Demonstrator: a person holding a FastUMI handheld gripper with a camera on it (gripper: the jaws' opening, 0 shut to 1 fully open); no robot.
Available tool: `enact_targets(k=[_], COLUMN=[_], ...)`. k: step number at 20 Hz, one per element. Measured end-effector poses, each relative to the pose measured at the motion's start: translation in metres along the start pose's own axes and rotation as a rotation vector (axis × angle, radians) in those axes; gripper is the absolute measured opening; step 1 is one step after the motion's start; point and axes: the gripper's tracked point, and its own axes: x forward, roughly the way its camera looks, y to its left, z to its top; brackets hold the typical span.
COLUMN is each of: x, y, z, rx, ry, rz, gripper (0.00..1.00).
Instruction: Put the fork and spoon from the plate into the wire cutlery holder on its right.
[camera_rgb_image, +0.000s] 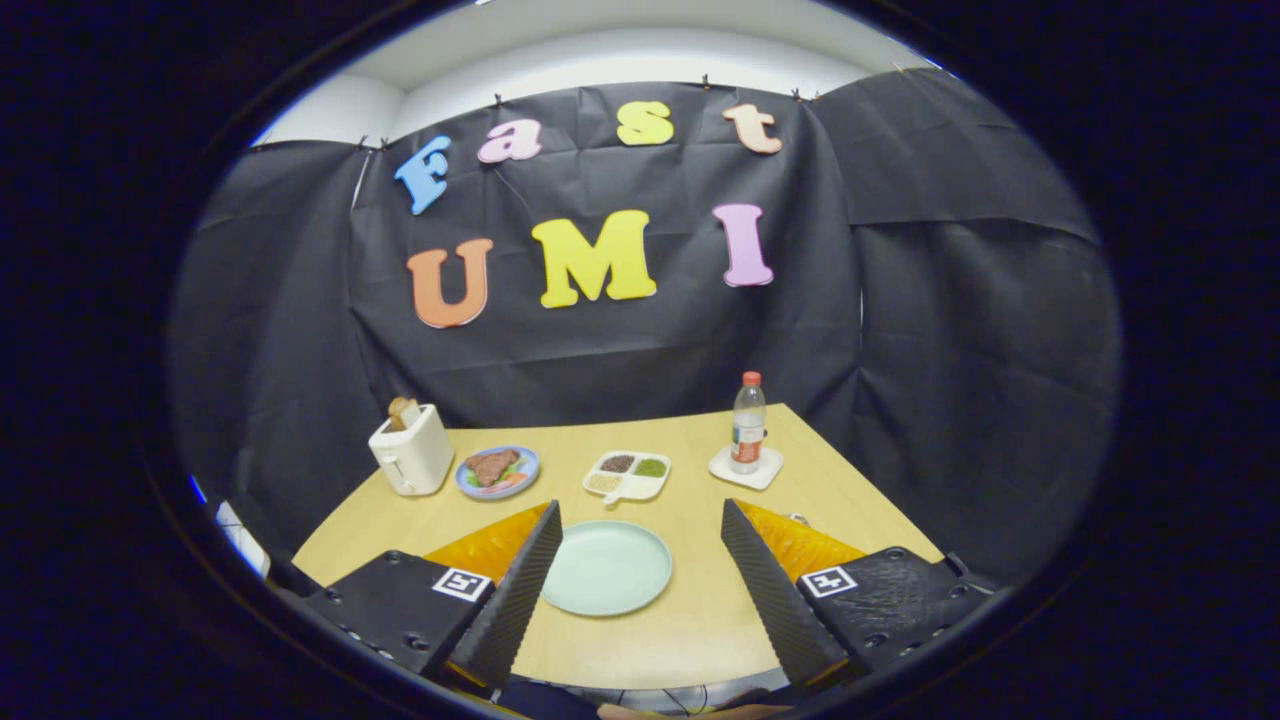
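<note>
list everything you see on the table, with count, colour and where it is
plate: 1, pale green, bare, between the fingers
divided dish: 1, white, three fillings, beyond the plate
food plate: 1, blue rim, with meat and vegetables, beside the toaster
toaster: 1, cream, bread sticking out of it, far left of the table
bottle: 1, clear with red cap, upright on the coaster
coaster: 1, white, far right of the table
table: 1, light wood
wire piece: 1, metal, just past the right finger, too little showing to identify
gripper: 1, fingers wide open, holding nothing
</note>
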Motion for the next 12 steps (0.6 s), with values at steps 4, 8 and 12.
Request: enact_targets(k=[4,8,12], x=[-0.024,-0.048,-0.066], y=[0.031,0.052,0.065], z=[-0.010,-0.015,-0.027], rx=[-0.016,-0.012,-0.033], ry=[-0.048,-0.109,-0.131], rz=[0.021,0.039,0.048], gripper=[0.96,0.96,0.96])
